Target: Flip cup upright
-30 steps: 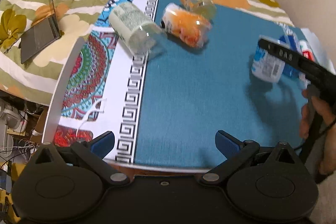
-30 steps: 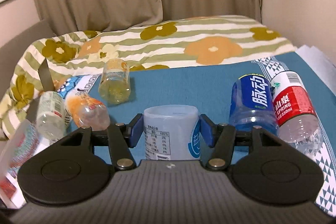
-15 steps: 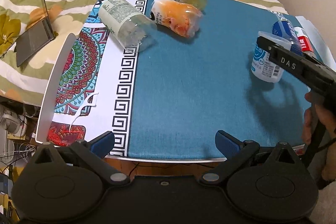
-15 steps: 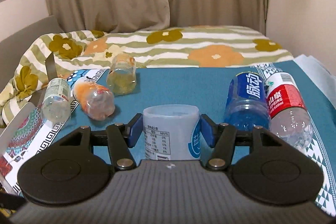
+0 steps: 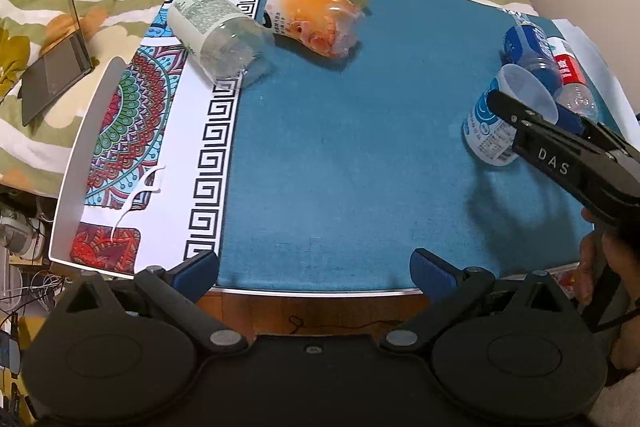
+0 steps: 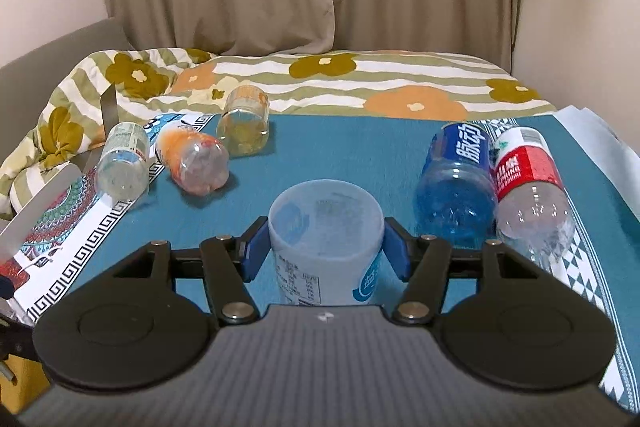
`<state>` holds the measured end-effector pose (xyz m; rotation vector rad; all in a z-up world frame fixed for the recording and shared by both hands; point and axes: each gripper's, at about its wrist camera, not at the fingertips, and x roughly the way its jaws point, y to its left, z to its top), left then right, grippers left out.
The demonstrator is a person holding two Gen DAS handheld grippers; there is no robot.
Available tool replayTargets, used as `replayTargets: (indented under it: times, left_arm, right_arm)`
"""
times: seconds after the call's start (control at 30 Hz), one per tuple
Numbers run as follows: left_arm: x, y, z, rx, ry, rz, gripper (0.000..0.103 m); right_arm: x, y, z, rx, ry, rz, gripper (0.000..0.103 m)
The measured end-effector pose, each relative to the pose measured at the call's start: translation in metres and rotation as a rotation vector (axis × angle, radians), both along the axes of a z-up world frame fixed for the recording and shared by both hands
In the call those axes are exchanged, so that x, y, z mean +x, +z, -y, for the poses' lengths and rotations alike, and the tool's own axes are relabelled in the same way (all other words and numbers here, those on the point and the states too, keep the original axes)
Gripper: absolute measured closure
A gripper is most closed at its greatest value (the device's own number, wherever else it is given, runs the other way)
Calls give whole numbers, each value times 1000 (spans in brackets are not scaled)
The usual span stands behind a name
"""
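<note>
right claw: clamped on the cup, one blue pad on each side of the wall, grip looks solid

cup: held between the pads, open mouth now seen tipped up and toward the camera; half a second ago only a straight side wall with the rim level was shown, so it's been rotated in the grip. From the left wrist view it is seen tilted, mouth up, base apparently lifted off or barely at the counter, can't be told for sure

meaning for the task: the flip is judged to be mostly done, what's left is levelling it and setting the base down before letting go

neighbours: blue bottle lying just right of the claw, red-label bottle beyond it, so little room is left on that side

left claw: spread wide, nothing held, parked over the near edge of the counter, well left of the cup
</note>
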<state>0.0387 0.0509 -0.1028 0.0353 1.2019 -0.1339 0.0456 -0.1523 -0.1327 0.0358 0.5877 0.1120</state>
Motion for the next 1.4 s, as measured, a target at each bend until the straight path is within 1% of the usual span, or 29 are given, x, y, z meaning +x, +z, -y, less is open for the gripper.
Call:
replayTargets:
  times: [0.07,0.13,0.2,0.23,0.4,0.5,0.67,0.83,0.93,1.13,1.4]
  left_arm:
    - [-1,2,3,-1,-3,5,0]
    - [-3,4,5,-2,-4,10,0]
    - [-4,7,7,-3,-5,20,0]
    - [-5,10,8,-4,-4,27,0]
    - [-10,27,12,-16,-2,80,0]
    - [-11,44,15,-5,-4,138,0]
    - [-16,75,19,-15,3,241,0]
    - [-23,94,26,-12,4,329,0]
    - [-28,98,29,-8,4,360,0]
    - [-40,96,36,13,-4,409,0]
    - [-45,93,43,19,-24,420,0]
  right_arm:
    - [-1,1,0,-1,6,-5,27]
    - [0,1,2,3,13,-20,22]
    - [-1,5,5,16,5,-28,4]
    - [-2,8,6,24,-1,-27,0]
    - [-8,30,14,30,3,-63,0]
    - [-16,52,22,28,-3,-92,0]
    - [-33,91,37,19,-31,-154,0]
    - [-47,117,50,-11,-49,-235,0]
    - [-53,121,58,-11,-65,-289,0]
    - [-61,116,70,-22,-113,-329,0]
    - [-65,108,80,-12,-154,-372,0]
